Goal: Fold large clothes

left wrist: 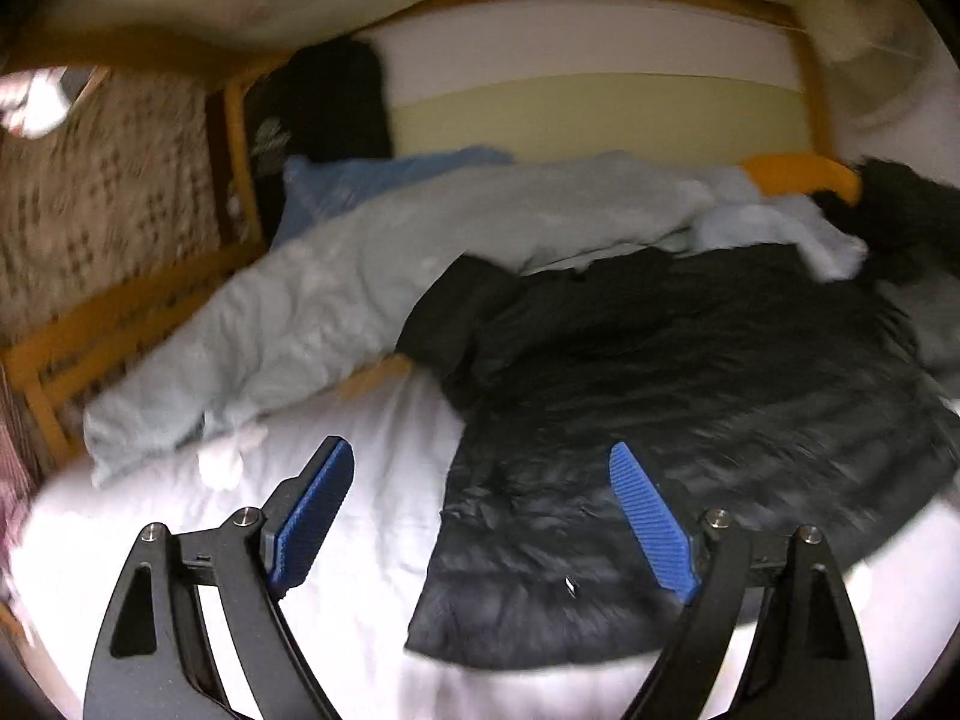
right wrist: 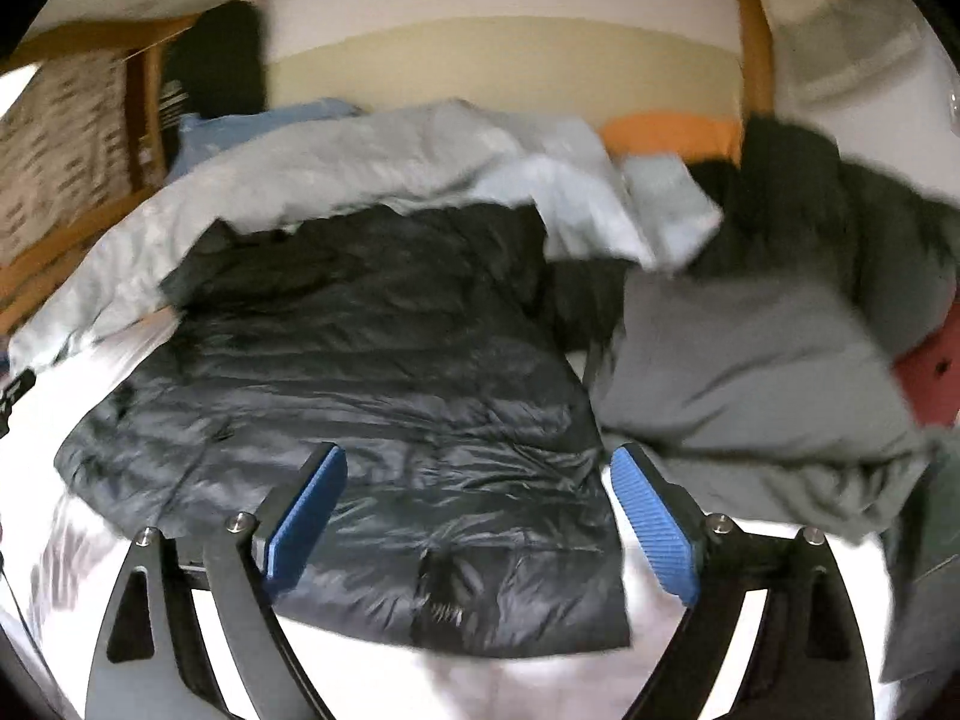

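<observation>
Black puffer jacket [left wrist: 690,420] spread flat on the white bed sheet [left wrist: 360,510], quilted and glossy, one folded part reaching toward the near edge of the bed. Just behind the jacket, a rumpled pale grey duvet [left wrist: 372,276], with a blue pillow [left wrist: 384,174] beyond that and an orange cushion [left wrist: 804,174] at the far right of the jacket. Wooden bed frame [left wrist: 120,324] along the jacket's left side, clear only in the left wrist view, together with a patterned curtain or cloth past the rail. Only in the right wrist view: a grey garment [right wrist: 750,372] heaped just beside the jacket's right edge, a dark garment [right wrist: 840,216] piled behind it, a red surface at the far right. Left gripper [left wrist: 483,459] above the jacket's left edge, fingers spread wide, nothing between the blue pads [left wrist: 312,516]. Right gripper [right wrist: 480,456] above the jacket's near right corner, likewise wide apart and empty. Both views blurred, fine detail lost.
</observation>
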`<control>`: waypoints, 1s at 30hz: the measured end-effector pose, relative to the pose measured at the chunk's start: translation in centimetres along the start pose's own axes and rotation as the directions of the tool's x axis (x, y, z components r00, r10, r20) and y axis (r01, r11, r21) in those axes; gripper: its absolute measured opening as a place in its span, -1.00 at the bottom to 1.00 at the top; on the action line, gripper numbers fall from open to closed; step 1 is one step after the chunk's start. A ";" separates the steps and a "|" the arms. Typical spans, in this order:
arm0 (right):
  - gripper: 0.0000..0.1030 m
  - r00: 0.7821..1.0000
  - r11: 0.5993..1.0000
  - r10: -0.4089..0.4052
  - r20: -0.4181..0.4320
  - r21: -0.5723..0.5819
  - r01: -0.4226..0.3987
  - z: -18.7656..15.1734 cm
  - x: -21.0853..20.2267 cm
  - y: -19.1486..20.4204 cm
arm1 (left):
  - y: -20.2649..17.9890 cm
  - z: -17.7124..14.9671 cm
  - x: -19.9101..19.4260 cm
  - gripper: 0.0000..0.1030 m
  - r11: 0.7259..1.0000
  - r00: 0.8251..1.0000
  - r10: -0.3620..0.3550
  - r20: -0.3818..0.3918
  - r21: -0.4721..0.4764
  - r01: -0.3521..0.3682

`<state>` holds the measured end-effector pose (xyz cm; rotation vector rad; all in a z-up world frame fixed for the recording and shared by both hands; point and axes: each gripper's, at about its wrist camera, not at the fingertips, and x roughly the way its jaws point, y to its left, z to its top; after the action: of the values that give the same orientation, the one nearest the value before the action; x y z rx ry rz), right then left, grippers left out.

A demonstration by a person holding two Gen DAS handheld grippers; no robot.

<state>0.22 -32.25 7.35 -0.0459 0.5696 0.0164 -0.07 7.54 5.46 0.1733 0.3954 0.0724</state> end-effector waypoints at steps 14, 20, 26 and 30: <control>1.00 1.000 0.988 0.005 -0.011 -0.156 -0.007 -4.9 -4.4 2.8 | -3.8 -3.7 -1.2 1.00 0.977 0.972 -0.166 -0.169 0.104 0.185; 0.99 0.989 0.949 0.004 -0.145 -0.311 -0.049 -7.5 0.8 4.9 | -7.0 -5.8 3.4 1.00 0.925 0.934 -0.189 -0.301 0.263 0.272; 0.99 0.978 0.913 -0.048 -0.204 -0.406 -0.040 -9.6 5.0 6.0 | -8.0 -8.0 7.1 0.85 0.903 0.886 -0.215 -0.410 0.263 0.341; 0.99 0.972 0.932 -0.074 -0.225 -0.362 -0.012 -9.5 6.8 5.1 | -7.4 -8.6 8.4 0.85 0.912 0.882 -0.234 -0.409 0.221 0.345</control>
<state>0.72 -27.58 -4.51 -0.4214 0.7982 0.0860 4.56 2.48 -6.82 0.3897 0.8138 -0.2594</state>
